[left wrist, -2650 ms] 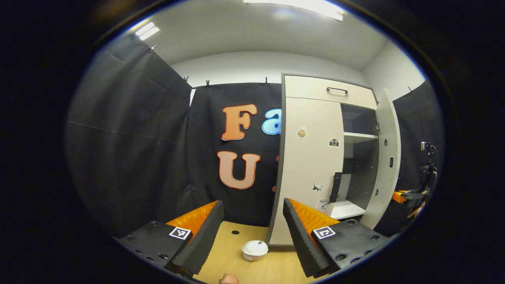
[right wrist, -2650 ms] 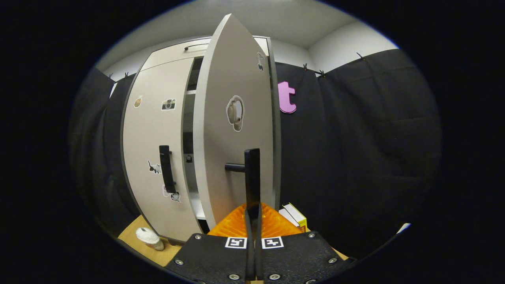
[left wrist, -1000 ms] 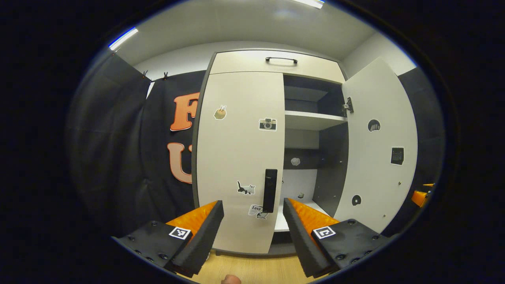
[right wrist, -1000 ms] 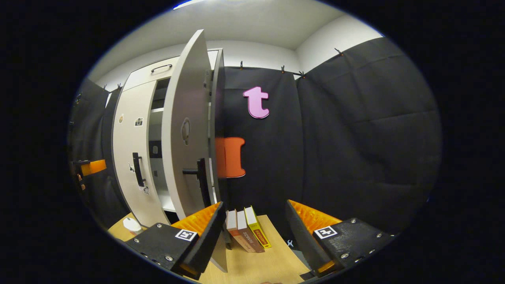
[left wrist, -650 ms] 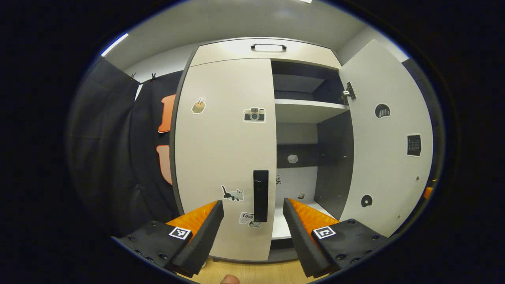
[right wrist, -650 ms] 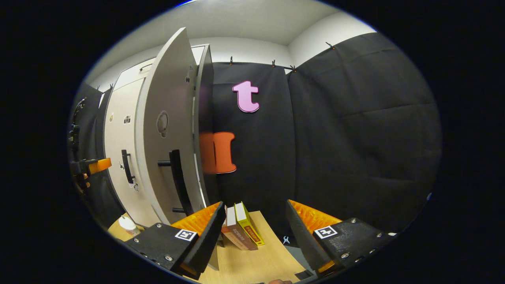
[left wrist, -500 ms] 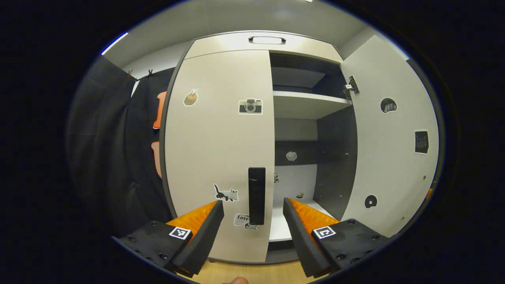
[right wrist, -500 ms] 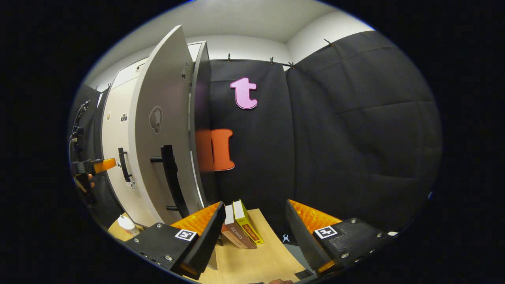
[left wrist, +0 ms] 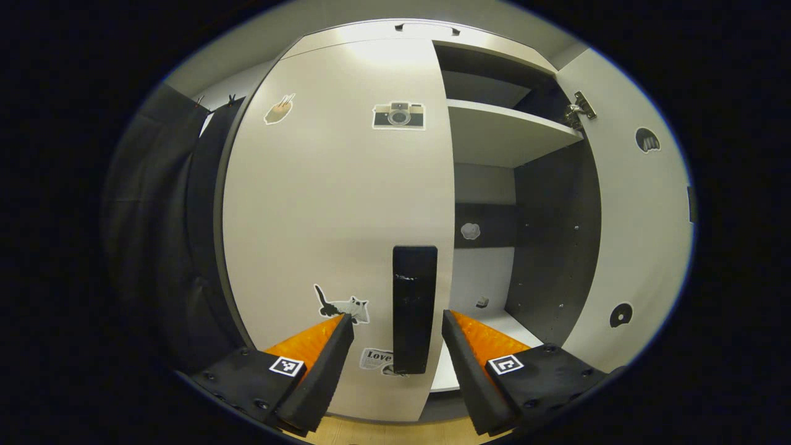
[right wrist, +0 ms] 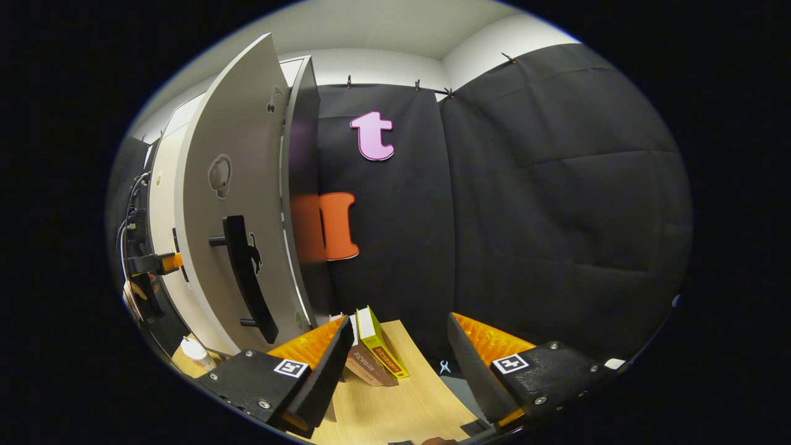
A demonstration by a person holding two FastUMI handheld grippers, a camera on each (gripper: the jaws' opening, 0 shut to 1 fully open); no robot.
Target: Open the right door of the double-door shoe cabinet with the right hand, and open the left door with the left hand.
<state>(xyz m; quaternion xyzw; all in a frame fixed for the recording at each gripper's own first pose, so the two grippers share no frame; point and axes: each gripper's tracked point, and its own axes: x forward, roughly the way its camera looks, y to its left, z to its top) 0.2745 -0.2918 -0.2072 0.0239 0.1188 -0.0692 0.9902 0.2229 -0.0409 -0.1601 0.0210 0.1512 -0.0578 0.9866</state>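
Left gripper, seen in the left gripper view: jaws spread wide, holding nothing, with the left door's black bar handle standing upright in the gap between the two fingers; whether either finger touches it cannot be told. This handle sits at the right edge of the left door, which lies shut against the cabinet front. Stickers mark the door: a camera near its top edge, a cat and a small label near its lower edge beside the handle. To the right of the door the cabinet interior stands exposed, with a pale shelf near the top and a pale floor panel at the bottom. Beyond that, the right door is swung outward on its hinge.

Right gripper, seen in the right gripper view: jaws likewise spread, empty, well apart from the cabinet. The right door appears at left, open, its black handle free. Books lean together on the wooden table just ahead of the fingers. A small white bottle stands at the table's left edge. Farther left the other gripper shows before the cabinet front.
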